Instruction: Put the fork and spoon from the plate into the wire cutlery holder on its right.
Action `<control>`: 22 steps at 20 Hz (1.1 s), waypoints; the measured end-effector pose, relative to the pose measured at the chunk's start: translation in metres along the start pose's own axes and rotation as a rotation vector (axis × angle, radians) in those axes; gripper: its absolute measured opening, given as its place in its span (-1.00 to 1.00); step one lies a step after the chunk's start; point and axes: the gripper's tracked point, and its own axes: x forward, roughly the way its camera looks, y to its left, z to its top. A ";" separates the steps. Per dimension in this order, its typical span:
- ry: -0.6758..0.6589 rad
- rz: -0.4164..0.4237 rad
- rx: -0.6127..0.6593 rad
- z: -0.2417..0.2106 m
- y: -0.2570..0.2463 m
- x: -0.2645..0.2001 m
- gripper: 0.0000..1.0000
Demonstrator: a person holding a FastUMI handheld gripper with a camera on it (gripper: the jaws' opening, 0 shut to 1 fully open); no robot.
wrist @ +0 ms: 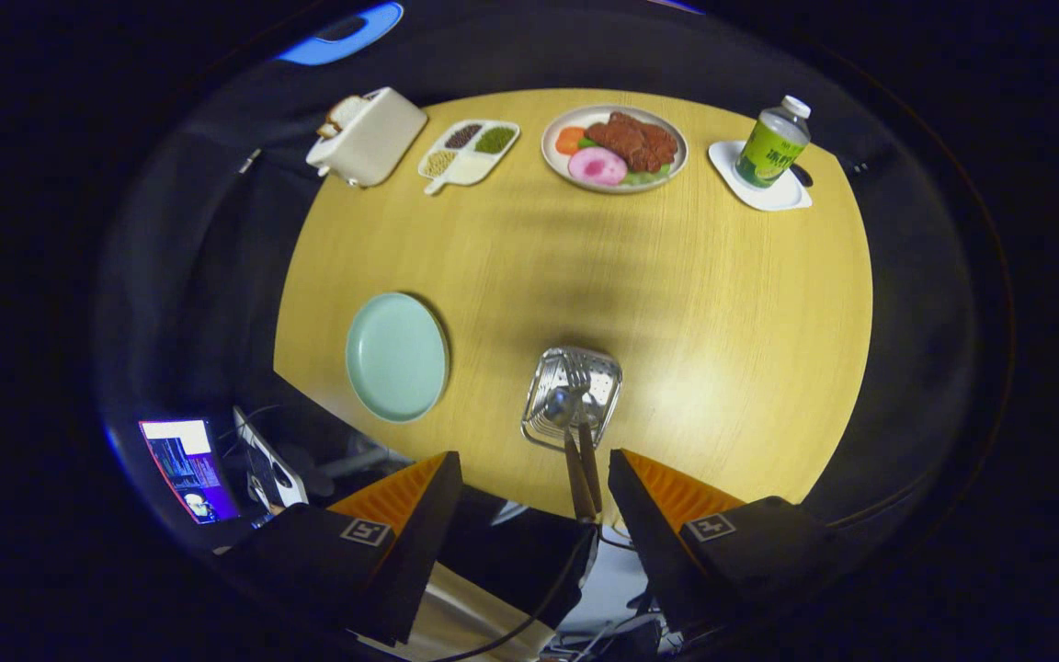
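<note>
- Both pieces, fork (578, 375) and spoon (558, 405), stand in the holder (540, 430); plate (397, 357) bare.
- Gripper (534, 478) gapes open, holding nothing.
- Risk: a careless pull-back clips those handles, tipping the holder.

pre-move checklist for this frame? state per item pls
1. Gripper empty, fingers apart: ok.
2. Pale green round plate free of cutlery: ok.
3. Metal fork in the silver wire cutlery holder: ok, tines inside, brown handle sticking out toward the fingers.
4. Metal spoon in the holder: ok, bowl beside the fork's tines.
5. Holder upright on the round wooden table, right of the plate: ok.
6. Cutlery seated stably: cannot tell.
</note>
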 end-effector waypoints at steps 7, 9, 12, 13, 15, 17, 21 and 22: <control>-0.420 -0.095 -0.056 0.031 0.000 -0.066 0.99; -0.519 -0.088 -0.052 0.032 0.010 -0.086 0.99; -0.662 -0.097 -0.062 0.032 0.024 -0.118 0.99; -0.711 -0.077 -0.056 0.031 0.034 -0.127 0.98; -0.812 -0.052 -0.046 0.033 0.045 -0.145 0.98; -0.895 -0.069 -0.039 0.033 0.045 -0.163 0.98; -1.052 -0.113 0.005 0.033 0.035 -0.187 0.98; -1.100 -0.129 0.031 0.033 0.029 -0.196 0.98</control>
